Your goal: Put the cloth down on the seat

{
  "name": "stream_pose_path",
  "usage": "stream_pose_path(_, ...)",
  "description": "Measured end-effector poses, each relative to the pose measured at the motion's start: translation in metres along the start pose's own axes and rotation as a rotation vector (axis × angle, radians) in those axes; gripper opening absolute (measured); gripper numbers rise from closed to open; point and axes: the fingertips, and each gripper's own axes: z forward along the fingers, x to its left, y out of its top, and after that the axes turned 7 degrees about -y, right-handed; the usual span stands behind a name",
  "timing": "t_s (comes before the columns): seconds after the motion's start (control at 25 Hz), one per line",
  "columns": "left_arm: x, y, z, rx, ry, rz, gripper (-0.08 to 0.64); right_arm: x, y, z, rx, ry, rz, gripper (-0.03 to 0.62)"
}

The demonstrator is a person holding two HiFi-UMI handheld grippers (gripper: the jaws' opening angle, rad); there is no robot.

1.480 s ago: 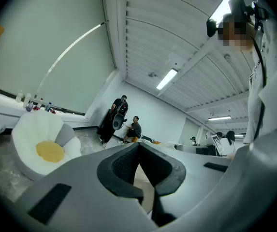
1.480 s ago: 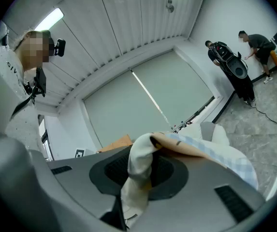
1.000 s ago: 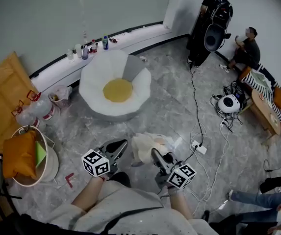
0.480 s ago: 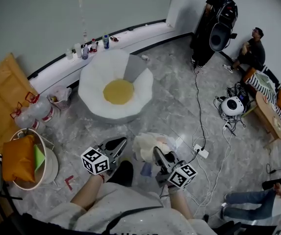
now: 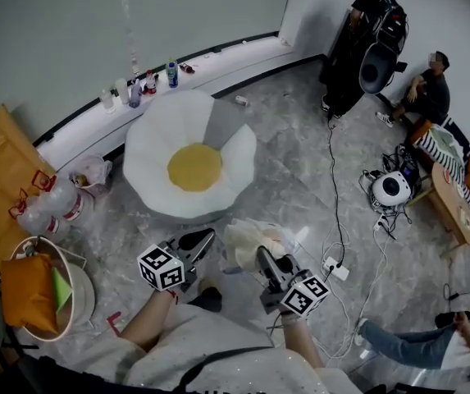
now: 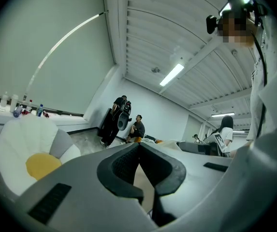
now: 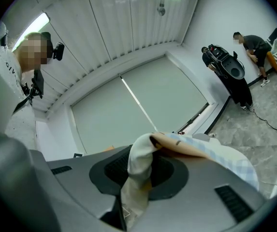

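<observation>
The right hand-held gripper [image 7: 143, 154] has its jaws closed on the cloth [image 7: 196, 151]. A fold of it is pinched between the dark pads, and the rest is draped up and over the upper jaw. In the head view this right hand-held gripper [image 5: 262, 255] points level, away from the person, with the cloth [image 5: 251, 238] bunched at its tip. The cloth is pale cream with a faint blue check on one side. It hangs in the air above the floor [image 5: 300, 179], clear of it.

Just beside it, the left hand-held gripper [image 5: 207, 238] is held level and roughly parallel. In its own view, the left hand-held gripper [image 6: 138, 147] has its jaw tips together. No fabric is visibly caught there. A beige patch shows through the gap lower down, and I cannot tell what it is.

The seat [image 5: 177, 130] is a white petal-shaped cushion chair with a yellow centre. It stands on the floor ahead of both grippers, apart from the cloth, toward the floor's far edge. There, bottles [image 5: 136, 87] line a ledge [image 5: 226, 56] along the wall. Near the left edge of the floor is a white tub [image 5: 85, 284], and a power strip [image 5: 337, 269] lies on the right.
</observation>
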Motion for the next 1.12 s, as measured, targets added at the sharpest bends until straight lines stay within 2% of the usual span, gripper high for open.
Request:
stream_pose_path(0.4, 0.112, 0.037, 0.061, 0.013, -0.012, 0.005, 0.014, -0.059, 0.041, 0.111, -0.014, 0.026, -0.024, 0.086)
stream_pose_path(0.68, 0.152, 0.055, 0.087, 0.008, 0.001, 0.009, 0.014, -0.083, 0.059, 0.169, -0.005, 0.051, -0.013, 0.086)
stream_pose_path(0.88, 0.183, 0.066, 0.092, -0.006, 0.059, -0.002, 0.014, -0.099, 0.070, 0.210, -0.007, 0.062, 0.039, 0.086)
stream_pose_path(1.12, 0.229, 0.079, 0.109, -0.031, 0.153, 0.000, 0.014, -0.125, 0.075, 0.260, 0.068, 0.167, 0.027, 0.086)
